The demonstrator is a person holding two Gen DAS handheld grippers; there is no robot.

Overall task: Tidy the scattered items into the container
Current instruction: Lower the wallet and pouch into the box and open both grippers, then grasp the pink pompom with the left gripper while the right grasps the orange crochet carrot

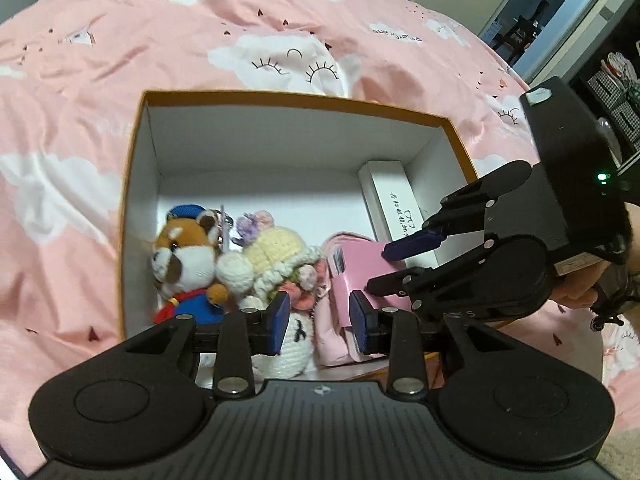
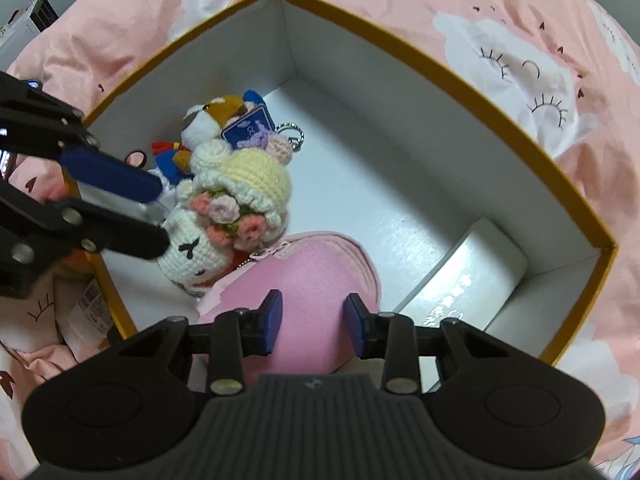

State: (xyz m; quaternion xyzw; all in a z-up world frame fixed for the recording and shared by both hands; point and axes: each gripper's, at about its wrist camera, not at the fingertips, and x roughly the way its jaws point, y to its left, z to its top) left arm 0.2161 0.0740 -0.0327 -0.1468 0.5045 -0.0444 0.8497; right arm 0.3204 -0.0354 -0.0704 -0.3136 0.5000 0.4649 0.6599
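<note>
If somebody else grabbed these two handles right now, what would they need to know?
Left gripper: open, nothing between its fingers, above the crochet bunny.
Right gripper: open, empty, over the pink pouch.
Orange-rimmed box sits on the pink bedspread; inside lie the bunny, a plush fox, the pouch and a white carton.
Done: those four are in.
Left: check the bedspread beyond the box for strays.

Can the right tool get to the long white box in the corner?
Probably yes. The long white box lies uncovered along the container wall, right beside the right tool, which hangs over the pink pouch with nothing between them.
</note>
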